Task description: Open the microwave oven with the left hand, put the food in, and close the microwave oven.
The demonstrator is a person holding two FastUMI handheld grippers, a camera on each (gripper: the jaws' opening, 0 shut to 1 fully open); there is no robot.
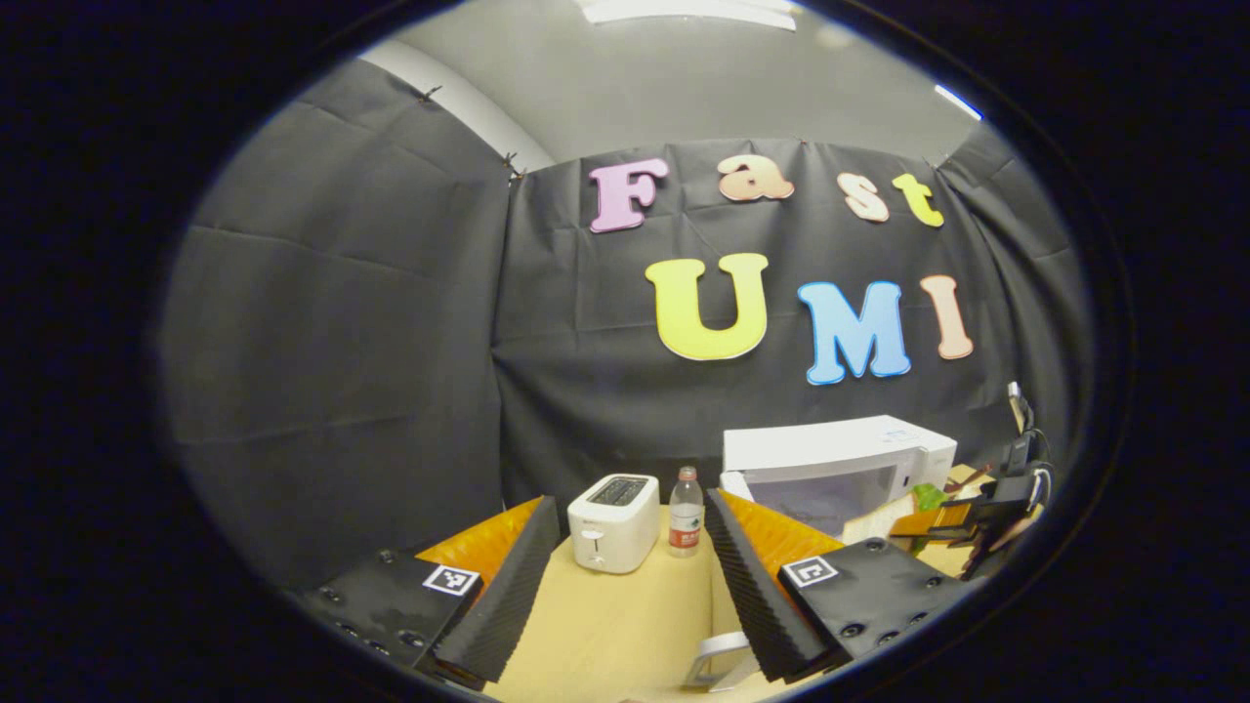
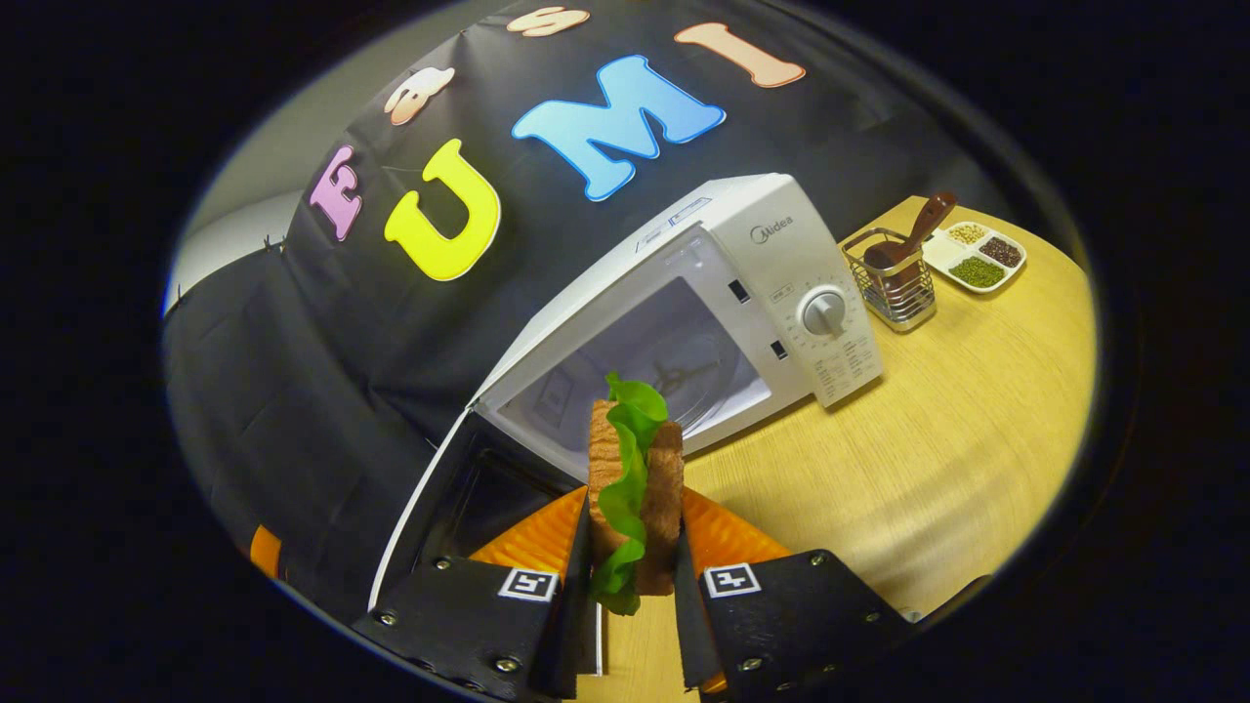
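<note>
The white microwave (image 2: 771, 254) stands on the wooden table with its door (image 2: 430, 517) swung wide to the left, so the cavity (image 2: 645, 361) is bare. My right gripper (image 2: 633, 508) is shut on a sandwich (image 2: 635, 469) of brown bread and green lettuce, held upright just in front of the opening. In the left gripper view the microwave (image 1: 840, 449) is at the far right, with the other gripper (image 1: 977, 527) and the sandwich (image 1: 926, 500) before it. My left gripper (image 1: 630, 503) is open with nothing between its fingers, back from the microwave and low over the table.
A white toaster (image 1: 613, 522) and a water bottle (image 1: 686, 513) stand ahead of the left gripper. A small white object (image 1: 718, 664) lies near the table's front. Right of the microwave are a wire basket (image 2: 894, 283) with a wooden utensil and a divided dish (image 2: 977, 256) of grains.
</note>
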